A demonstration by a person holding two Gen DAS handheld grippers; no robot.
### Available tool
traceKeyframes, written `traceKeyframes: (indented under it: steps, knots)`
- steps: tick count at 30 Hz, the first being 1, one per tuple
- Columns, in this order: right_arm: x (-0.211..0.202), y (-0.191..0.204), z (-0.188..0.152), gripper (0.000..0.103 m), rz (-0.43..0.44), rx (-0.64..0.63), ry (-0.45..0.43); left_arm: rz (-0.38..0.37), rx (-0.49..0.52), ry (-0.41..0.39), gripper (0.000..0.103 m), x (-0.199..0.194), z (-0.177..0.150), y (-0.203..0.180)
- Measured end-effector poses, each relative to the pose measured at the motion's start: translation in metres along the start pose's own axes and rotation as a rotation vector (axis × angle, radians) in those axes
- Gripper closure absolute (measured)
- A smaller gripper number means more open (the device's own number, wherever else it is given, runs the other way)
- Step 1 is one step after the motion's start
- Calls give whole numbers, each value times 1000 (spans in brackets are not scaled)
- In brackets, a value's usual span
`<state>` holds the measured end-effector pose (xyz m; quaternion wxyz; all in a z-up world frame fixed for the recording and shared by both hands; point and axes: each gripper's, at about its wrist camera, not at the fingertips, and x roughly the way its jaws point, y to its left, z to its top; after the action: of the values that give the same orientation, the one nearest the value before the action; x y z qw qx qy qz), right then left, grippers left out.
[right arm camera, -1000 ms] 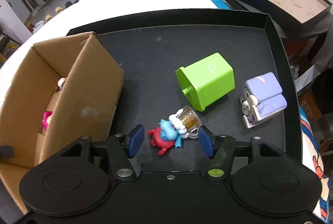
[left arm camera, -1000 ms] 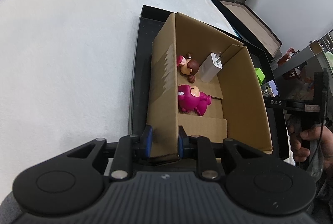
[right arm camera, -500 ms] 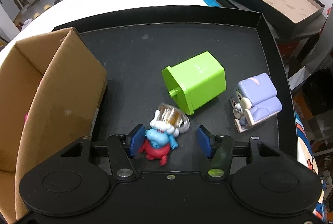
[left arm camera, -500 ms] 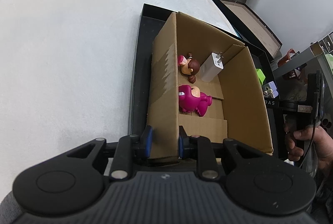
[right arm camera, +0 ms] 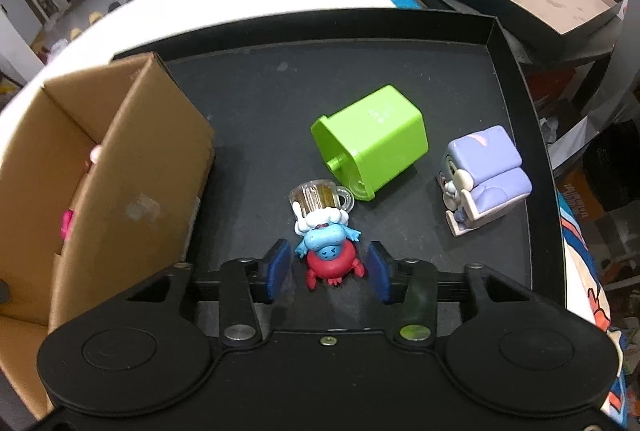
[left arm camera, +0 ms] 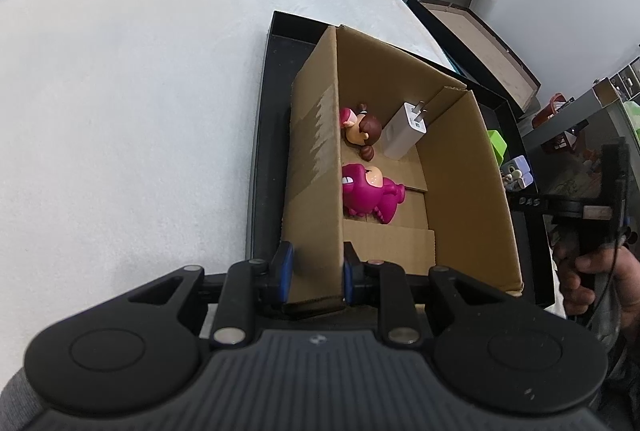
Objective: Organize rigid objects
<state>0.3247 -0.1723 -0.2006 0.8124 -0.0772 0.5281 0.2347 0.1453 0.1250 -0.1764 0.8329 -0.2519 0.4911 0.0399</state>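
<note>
Blue-and-red figurine (right arm camera: pixel 328 251) with beer mug, lying on black tray (right arm camera: pixel 400 31) beside cardboard box (right arm camera: pixel 152 167)

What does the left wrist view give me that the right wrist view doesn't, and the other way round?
Only the left wrist view: the left gripper shut on the cardboard box wall, the box's inside with a pink dinosaur toy, a brown-haired doll and a white charger, and the hand holding the other gripper.

Only the right wrist view: the right gripper closing around the blue-and-red figure, pads not yet touching, and the mug at its head.

Both: box, black tray, green bin, purple block toy.
</note>
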Motion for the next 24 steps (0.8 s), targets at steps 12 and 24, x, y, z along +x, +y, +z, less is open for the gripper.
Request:
traceKeyframes:
  steps: [12,24]
  knots:
    - [2,12,4,43,-24,-96,-35,-7,-6,-4,80,0,-1,2]
    - [21,23,3,46,-60,-183,-9,-23,-9,3,80,1,0,4]
